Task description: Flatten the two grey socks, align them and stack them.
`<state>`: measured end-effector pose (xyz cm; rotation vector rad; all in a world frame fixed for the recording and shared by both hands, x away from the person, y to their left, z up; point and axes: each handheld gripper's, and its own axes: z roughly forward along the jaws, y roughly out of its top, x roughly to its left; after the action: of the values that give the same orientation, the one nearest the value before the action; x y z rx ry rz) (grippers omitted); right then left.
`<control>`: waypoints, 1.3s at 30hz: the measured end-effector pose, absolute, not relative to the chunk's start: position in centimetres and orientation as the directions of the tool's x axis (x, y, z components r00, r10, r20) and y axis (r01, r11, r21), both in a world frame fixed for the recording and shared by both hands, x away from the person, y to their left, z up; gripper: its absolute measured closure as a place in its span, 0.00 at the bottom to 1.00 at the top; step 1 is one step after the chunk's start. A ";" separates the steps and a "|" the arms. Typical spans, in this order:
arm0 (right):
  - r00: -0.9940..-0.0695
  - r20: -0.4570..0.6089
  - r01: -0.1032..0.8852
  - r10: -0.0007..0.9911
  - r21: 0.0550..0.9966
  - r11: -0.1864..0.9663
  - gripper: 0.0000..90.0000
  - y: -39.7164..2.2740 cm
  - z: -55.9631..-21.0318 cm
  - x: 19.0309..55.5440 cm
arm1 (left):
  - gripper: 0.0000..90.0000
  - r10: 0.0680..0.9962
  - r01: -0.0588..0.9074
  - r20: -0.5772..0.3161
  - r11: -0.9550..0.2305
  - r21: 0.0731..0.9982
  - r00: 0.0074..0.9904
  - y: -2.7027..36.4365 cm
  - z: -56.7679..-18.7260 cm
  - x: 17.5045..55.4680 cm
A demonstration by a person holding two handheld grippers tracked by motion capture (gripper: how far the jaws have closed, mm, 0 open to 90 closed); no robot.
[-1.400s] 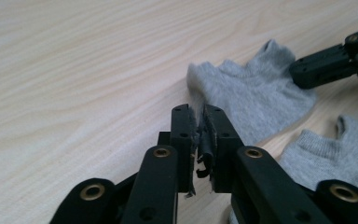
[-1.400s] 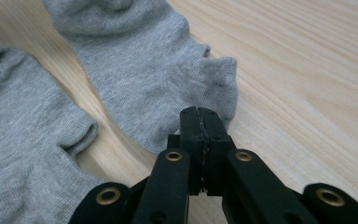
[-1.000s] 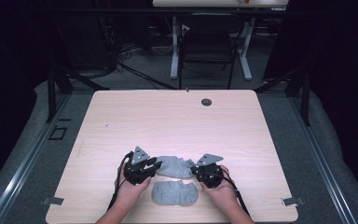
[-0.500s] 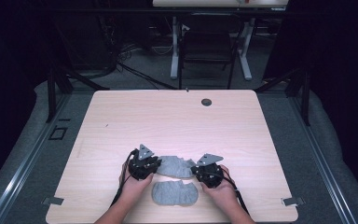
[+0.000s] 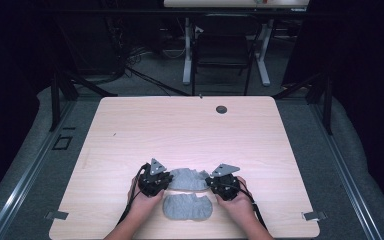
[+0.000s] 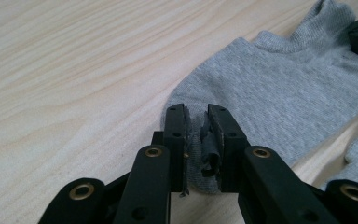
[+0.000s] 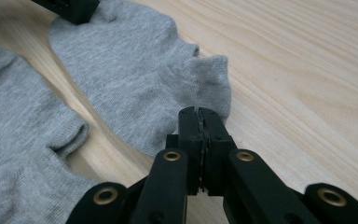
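Note:
Two grey socks lie near the table's front edge, the far sock (image 5: 187,179) just beyond the near sock (image 5: 187,206). My left gripper (image 5: 168,181) is at the far sock's left end. In the left gripper view its jaws (image 6: 196,126) have just been closing, and bunched fabric of the far sock (image 6: 279,93) is pinched between the pads. My right gripper (image 5: 209,183) is at the same sock's right end. Its jaws (image 7: 199,116) are pressed together on the edge of the far sock (image 7: 135,70) near the cuff. The near sock (image 7: 18,140) lies flat and untouched.
The light wooden table (image 5: 180,130) has a small dark hole (image 5: 221,109) near its far edge. Tape marks (image 5: 314,216) sit at the front corners. A desk frame and a chair (image 5: 222,50) stand on the floor beyond the table.
The left gripper has edged slightly toward the far sock's end and its jaws have narrowed onto the fabric. The right gripper and both socks have stayed put.

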<state>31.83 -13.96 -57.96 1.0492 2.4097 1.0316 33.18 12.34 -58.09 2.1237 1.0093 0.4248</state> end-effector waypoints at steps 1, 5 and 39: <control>-0.681 -0.003 0.503 0.732 0.725 0.470 0.98 -14.0 -58.0 31.9 | 0.87 0.773 0.530 -0.022 -0.413 0.741 0.634 12.5 -58.2 33.1; -0.674 -0.001 0.508 0.739 0.726 0.463 0.98 -14.1 -58.0 32.0 | 0.87 0.774 0.534 -0.027 -0.411 0.739 0.633 12.6 -58.2 32.9; -0.642 -0.005 0.506 0.767 0.749 0.429 0.77 -15.0 -55.9 33.5 | 0.72 0.803 0.543 -0.062 -0.341 0.768 0.593 13.6 -56.5 34.7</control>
<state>33.51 -14.95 -55.87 1.0897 2.3416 1.0506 34.68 13.55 -56.50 2.0362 1.0653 0.4220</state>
